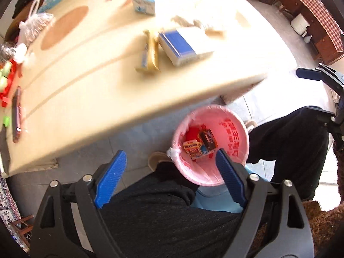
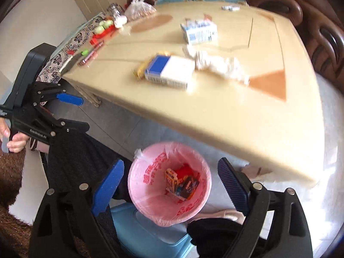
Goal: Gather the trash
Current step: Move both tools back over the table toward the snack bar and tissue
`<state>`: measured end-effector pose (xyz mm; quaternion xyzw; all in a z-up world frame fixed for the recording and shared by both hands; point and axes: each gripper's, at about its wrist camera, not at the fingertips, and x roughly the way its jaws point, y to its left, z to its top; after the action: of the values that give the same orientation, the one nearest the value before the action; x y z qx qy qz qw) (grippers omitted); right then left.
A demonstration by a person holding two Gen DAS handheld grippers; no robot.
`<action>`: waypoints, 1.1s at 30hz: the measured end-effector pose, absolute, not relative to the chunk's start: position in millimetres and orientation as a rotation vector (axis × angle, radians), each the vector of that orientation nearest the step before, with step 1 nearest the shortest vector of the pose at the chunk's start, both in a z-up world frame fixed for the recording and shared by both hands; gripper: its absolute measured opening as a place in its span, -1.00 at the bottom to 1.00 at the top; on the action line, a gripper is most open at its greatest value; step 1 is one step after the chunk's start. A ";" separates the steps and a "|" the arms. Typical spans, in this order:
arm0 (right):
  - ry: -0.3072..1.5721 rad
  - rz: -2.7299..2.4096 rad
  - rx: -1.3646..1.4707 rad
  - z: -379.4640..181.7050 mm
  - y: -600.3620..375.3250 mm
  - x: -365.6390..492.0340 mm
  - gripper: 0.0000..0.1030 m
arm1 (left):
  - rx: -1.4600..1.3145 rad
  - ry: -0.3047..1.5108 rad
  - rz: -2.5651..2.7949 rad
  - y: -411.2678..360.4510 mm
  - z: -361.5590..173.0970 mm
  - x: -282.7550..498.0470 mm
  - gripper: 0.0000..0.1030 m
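Note:
A bin lined with a pink bag [image 1: 228, 129] [image 2: 150, 172] stands on the floor below the table's near edge, with colourful wrappers [image 1: 200, 144] [image 2: 182, 185] inside. My left gripper [image 1: 169, 169] is open and empty above the person's lap, just left of the bin. My right gripper [image 2: 172, 178] is open and empty, above the bin. On the cream table [image 1: 96, 90] [image 2: 236, 111] lie a blue-and-white box [image 1: 182, 45] [image 2: 169, 71], yellow wrappers [image 1: 149, 53] [image 2: 140, 68], crumpled white tissue [image 2: 217, 63] and a tissue pack [image 1: 144, 2] [image 2: 200, 32].
A plastic bag [image 1: 32, 25] [image 2: 139, 8], red items with green fruit [image 1: 6, 73] [image 2: 103, 26] and a dark flat bar [image 1: 16, 116] lie at the table's left side. The person's dark-clad legs [image 1: 161, 210] flank the bin. A light-blue stool [image 2: 146, 234] stands under it. Wooden furniture [image 1: 311, 21] stands beyond.

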<state>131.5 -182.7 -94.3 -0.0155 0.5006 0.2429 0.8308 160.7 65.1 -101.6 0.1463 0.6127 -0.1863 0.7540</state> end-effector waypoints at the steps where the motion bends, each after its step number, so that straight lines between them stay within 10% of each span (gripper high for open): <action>1: 1.028 0.512 -0.041 -76.5 -186.2 136.6 0.83 | 0.338 1.308 -0.377 68.2 -84.9 169.2 0.67; 14: 0.852 0.471 -0.213 35.7 -197.8 212.8 0.85 | 0.403 1.251 -0.340 61.2 4.0 250.5 0.68; 33: 0.982 0.514 -0.228 -20.8 -188.8 277.4 0.85 | 0.529 1.406 -0.402 28.0 -93.3 296.0 0.68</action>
<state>277.4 -188.8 -20.8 -0.1080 0.4653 0.2437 0.8441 296.0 28.0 -93.3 0.2384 0.6343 -0.1816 0.7126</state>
